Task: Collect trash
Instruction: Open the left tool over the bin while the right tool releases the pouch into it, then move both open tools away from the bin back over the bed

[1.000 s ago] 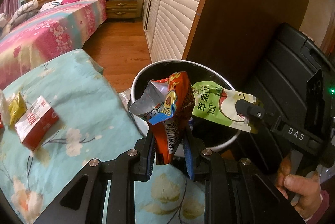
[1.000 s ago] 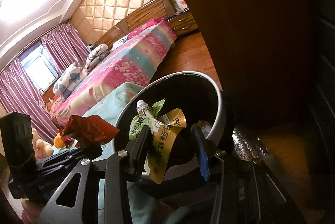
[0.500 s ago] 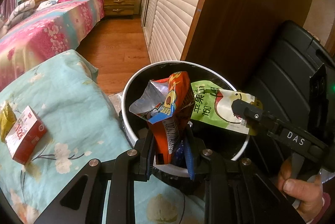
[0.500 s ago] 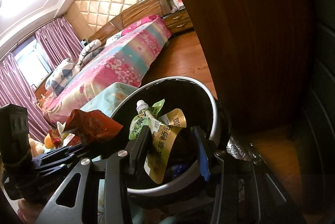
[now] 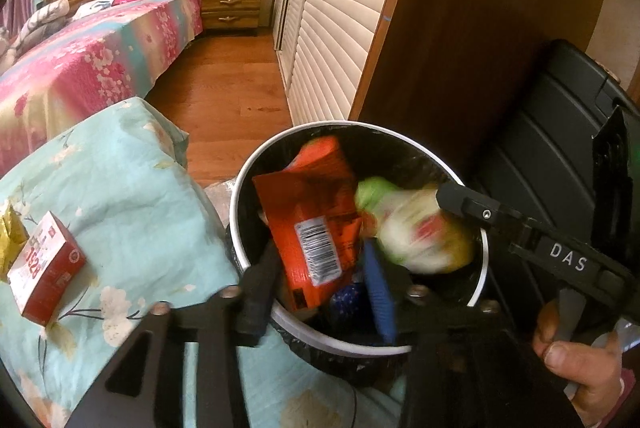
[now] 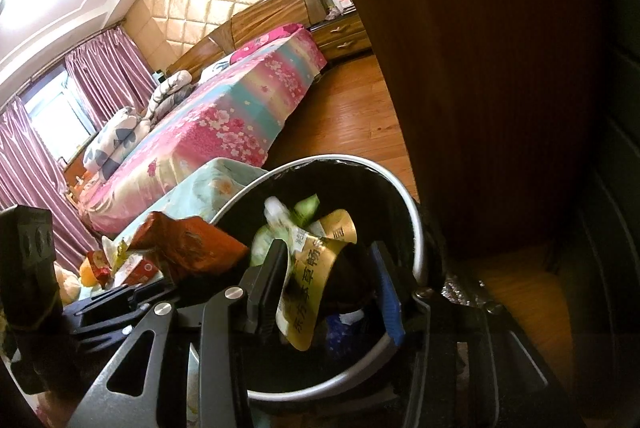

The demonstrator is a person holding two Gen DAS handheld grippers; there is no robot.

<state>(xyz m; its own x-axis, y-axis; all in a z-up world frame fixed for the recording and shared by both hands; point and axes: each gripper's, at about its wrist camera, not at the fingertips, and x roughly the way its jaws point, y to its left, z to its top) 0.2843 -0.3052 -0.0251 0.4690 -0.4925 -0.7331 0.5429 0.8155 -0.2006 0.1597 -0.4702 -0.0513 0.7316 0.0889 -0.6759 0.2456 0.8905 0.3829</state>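
The trash bin [image 5: 240, 228] stands on the floor [image 5: 224, 108] between the quilt-covered surface [image 5: 120, 188] on its left and the wardrobe [image 5: 460, 48] behind it. A snack wrapper [image 5: 312, 224] and a drink pouch [image 5: 416, 236] hang over the bin's mouth, side by side. A small box [image 5: 44, 268] lies on the quilt, left of the bin. The bed [image 5: 88, 68] stands farther back, the nightstand [image 5: 230, 12] beyond it

The bin [image 5: 280, 324] mouth is crowded by 2 wrappers, an orange packet [image 5: 312, 220] and a green pouch [image 5: 416, 232]. A brown cabinet [image 5: 460, 40] and black case [image 5: 560, 132] block its far side; the wood floor [image 5: 224, 96] is open.
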